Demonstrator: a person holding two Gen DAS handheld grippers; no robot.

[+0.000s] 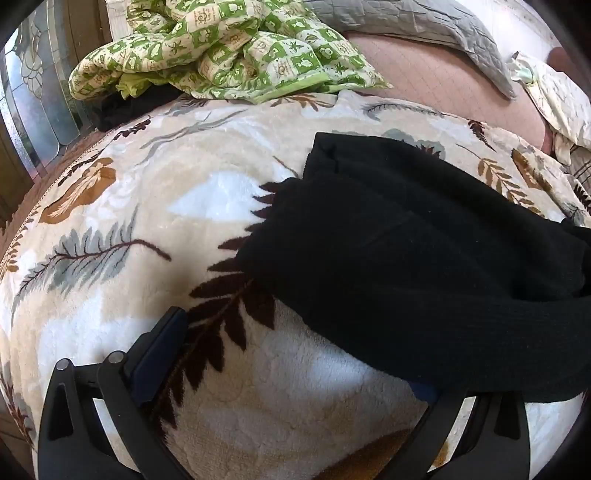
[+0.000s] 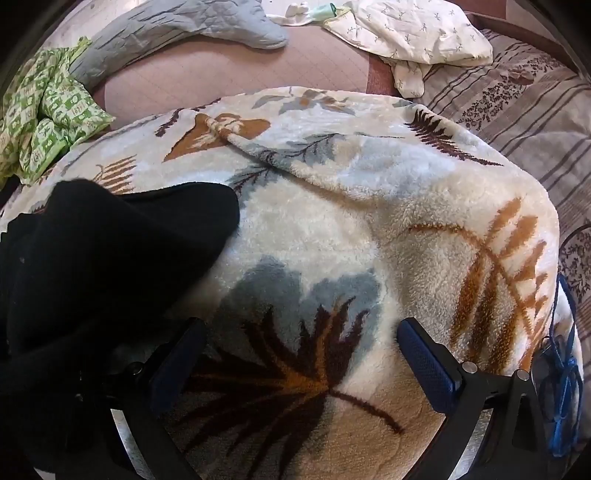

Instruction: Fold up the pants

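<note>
Black pants (image 1: 406, 251) lie in a thick folded band on a cream fleece blanket with leaf prints (image 1: 147, 206). In the left wrist view they run from the middle to the right edge and cover my right finger's tip. My left gripper (image 1: 295, 354) is open, its left finger (image 1: 162, 350) on bare blanket. In the right wrist view the pants (image 2: 92, 258) are bunched at the left and overlap the left finger (image 2: 177, 362). My right gripper (image 2: 301, 354) is open over the blanket (image 2: 369, 240), holding nothing.
A green patterned quilt (image 1: 221, 55) is heaped at the back left, a grey quilted pillow (image 2: 177, 33) behind it. A pale printed cloth (image 2: 413, 33) and a striped bedcover (image 2: 517, 110) lie at the right. A blue cord (image 2: 561, 369) hangs by the right finger.
</note>
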